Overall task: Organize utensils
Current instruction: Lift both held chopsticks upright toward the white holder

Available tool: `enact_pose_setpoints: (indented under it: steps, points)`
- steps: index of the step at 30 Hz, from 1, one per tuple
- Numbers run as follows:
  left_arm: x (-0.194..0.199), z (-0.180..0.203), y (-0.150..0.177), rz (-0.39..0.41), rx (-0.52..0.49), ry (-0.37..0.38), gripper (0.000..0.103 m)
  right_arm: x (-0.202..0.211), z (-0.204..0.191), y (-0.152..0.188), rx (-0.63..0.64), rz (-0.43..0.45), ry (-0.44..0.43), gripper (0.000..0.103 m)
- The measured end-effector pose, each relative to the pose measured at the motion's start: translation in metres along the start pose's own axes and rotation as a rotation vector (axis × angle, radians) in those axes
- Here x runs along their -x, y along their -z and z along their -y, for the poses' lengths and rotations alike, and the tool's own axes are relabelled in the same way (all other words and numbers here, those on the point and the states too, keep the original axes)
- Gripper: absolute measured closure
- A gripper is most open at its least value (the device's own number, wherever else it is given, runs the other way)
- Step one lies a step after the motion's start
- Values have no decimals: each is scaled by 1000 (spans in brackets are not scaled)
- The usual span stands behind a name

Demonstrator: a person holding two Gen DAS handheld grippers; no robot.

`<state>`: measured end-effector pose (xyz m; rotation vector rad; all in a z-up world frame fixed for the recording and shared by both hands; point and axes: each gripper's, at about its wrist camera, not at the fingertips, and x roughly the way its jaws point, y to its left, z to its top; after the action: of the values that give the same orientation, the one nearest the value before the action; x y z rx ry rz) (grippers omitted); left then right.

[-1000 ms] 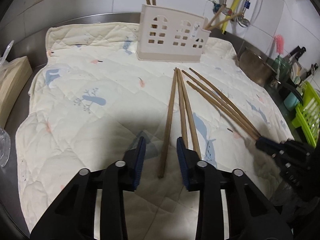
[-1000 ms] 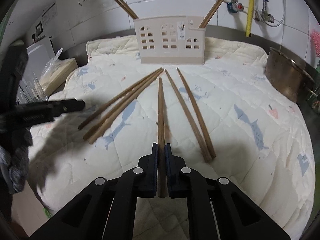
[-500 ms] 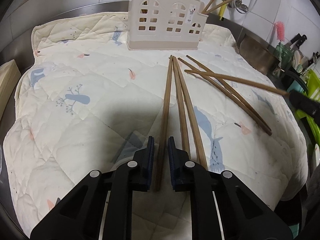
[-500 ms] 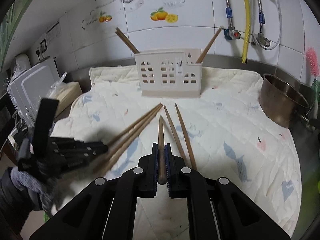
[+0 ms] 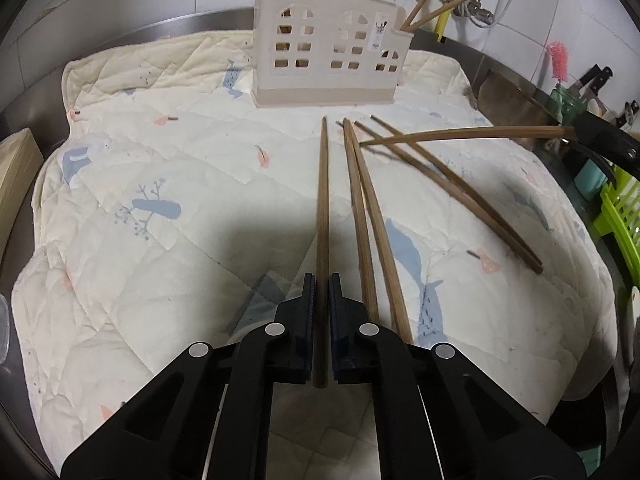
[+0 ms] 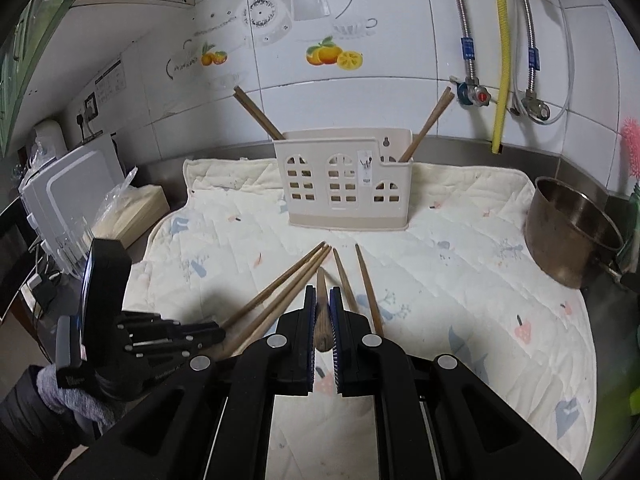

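already stowed: the cream holder (image 6: 347,184) stands upright at the far end of the quilted mat (image 5: 160,184) on the bench, with chopsticks leaning out of its left end (image 6: 256,114) and out of its right end (image 6: 430,120); i count about two at each end.

in hand, left: the left gripper (image 5: 322,284) has just been closing and now pinches a chopstick (image 5: 322,200) between its pads, near the thick end. the stick runs straight away towards the holder, and whether its far tip is clear of the mat i cannot tell.

in hand, right: the right gripper (image 6: 322,298) is clamped on another chopstick (image 6: 321,312), which in the left wrist view reaches in from the right, raised above the mat (image 5: 460,136).

left on the mat: a pair lying close together just right of the left gripper's stick (image 5: 366,220), and a second pair further right, angled across the mat (image 5: 452,192).

progress: i judge this as mid-task (some sticks stowed, two gripped, four yet to collect).

hard to make out: the holder's inner compartments are seen only through its window cut-outs, so which slot each stowed stick sits in is unclear. the middle section looks empty from here, but i cannot be sure.

cut off: the near ends of the close pair pass behind the left gripper's fingers. the metal pot (image 6: 572,232) at the right shows only part of its inside.
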<state>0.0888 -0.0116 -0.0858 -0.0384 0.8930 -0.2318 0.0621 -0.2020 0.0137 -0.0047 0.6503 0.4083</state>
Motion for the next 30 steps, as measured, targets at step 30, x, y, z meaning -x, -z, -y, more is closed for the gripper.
enact_pose_setpoints:
  steps: [30]
  points:
    - [72,-4,-78,203,-43,1,98,-10,9,-44,33,9,-20,97]
